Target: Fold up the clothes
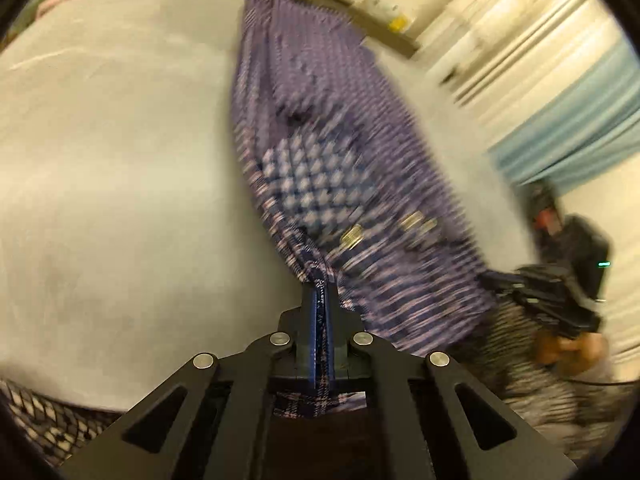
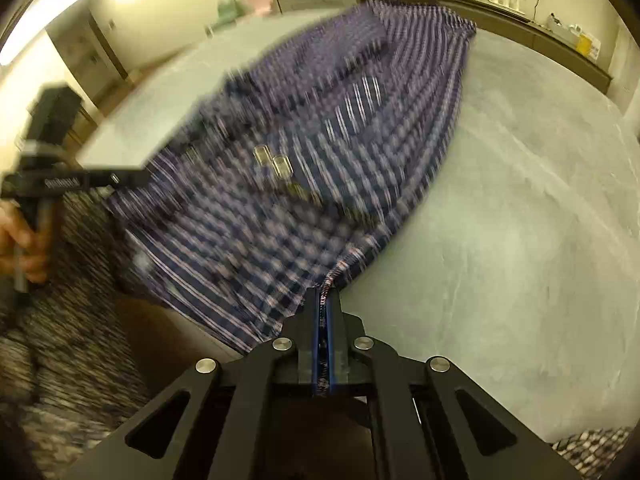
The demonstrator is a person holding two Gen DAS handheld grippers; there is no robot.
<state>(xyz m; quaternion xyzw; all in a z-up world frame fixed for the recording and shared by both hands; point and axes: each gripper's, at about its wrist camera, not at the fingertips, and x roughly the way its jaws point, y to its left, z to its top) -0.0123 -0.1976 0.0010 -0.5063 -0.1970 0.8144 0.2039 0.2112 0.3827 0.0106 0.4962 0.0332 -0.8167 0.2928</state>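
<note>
Left tool (image 1: pixel 320 296) clenched on a bunched corner of the plaid garment (image 1: pixel 320 128), cloth pinched between the closed jaws and running back through them toward the camera. Right tool (image 2: pixel 326 300) clamped likewise on another corner of the same garment (image 2: pixel 320 140), a narrow fold of blue-and-pink check squeezed flat between the fingers. Stretched away from both tools across the grey desk (image 1: pixel 100 160), the purple check fabric, far end lying on the desk near its back edge, near end lifted off the surface at the grips. Near the garment's middle, a couple of small shiny bits (image 2: pixel 276 162), possibly buttons or snaps; too blurred to tell. Beside the garment's near edge, opposite each camera, the other tool and the hand (image 2: pixel 24 244) on its handle, with a dark patterned sleeve (image 2: pixel 80 240) just behind. Beyond the garment's far end, a long shelf (image 2: pixel 520 16) against the wall, cluttered with small items.
</note>
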